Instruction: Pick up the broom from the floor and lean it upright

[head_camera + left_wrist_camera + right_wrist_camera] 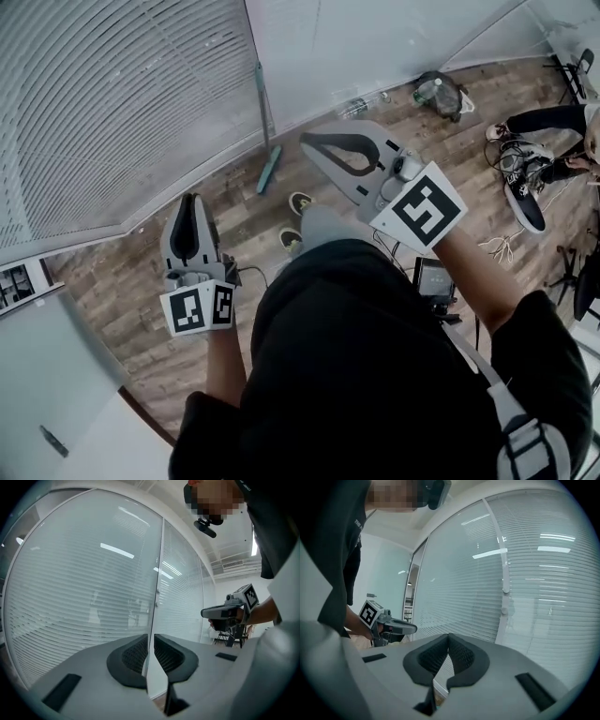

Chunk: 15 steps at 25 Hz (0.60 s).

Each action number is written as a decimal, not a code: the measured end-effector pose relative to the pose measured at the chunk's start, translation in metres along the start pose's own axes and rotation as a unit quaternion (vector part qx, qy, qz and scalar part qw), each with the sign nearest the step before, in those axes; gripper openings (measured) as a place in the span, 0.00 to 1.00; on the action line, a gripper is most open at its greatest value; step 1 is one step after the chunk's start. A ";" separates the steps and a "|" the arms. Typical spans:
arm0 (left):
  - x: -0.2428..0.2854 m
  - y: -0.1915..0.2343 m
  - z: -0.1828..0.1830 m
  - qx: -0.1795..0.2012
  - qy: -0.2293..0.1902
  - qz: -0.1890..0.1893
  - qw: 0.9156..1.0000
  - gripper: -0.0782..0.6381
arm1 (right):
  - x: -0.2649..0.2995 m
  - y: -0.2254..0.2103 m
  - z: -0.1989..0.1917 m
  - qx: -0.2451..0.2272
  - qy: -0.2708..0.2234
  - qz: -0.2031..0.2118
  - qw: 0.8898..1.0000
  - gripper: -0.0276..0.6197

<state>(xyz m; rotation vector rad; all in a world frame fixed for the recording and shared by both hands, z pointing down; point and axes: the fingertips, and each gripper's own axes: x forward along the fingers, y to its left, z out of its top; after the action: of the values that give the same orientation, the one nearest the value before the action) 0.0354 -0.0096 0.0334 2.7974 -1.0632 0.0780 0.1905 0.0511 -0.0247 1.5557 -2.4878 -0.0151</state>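
The teal long-handled broom stands propped against the blind-covered glass wall, bristles on the wooden floor, so the job appears done. Both grippers hover well back from that wall, the left gripper a slit apart and empty, the right gripper pressed together on nothing.

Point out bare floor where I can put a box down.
Bare floor runs along the blinds wall, left of the broom. The right is crowded: bag, cables, a person's shoes.
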 end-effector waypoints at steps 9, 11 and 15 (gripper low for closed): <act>-0.004 -0.035 0.012 0.003 -0.007 -0.047 0.999 0.19 | -0.037 -0.018 0.007 0.043 -0.024 -0.067 0.997 0.07; -0.002 -0.040 0.018 0.008 -0.012 -0.057 0.998 0.19 | -0.041 -0.022 0.007 0.047 -0.026 -0.081 0.995 0.07; 0.000 -0.044 0.023 0.017 -0.016 -0.070 0.997 0.19 | -0.044 -0.023 0.006 0.042 -0.027 -0.093 0.994 0.07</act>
<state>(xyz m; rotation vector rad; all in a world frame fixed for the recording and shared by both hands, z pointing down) 0.0642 0.0191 0.0054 2.9043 -0.8761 0.0373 0.2281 0.0796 -0.0407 1.8394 -2.4027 0.0212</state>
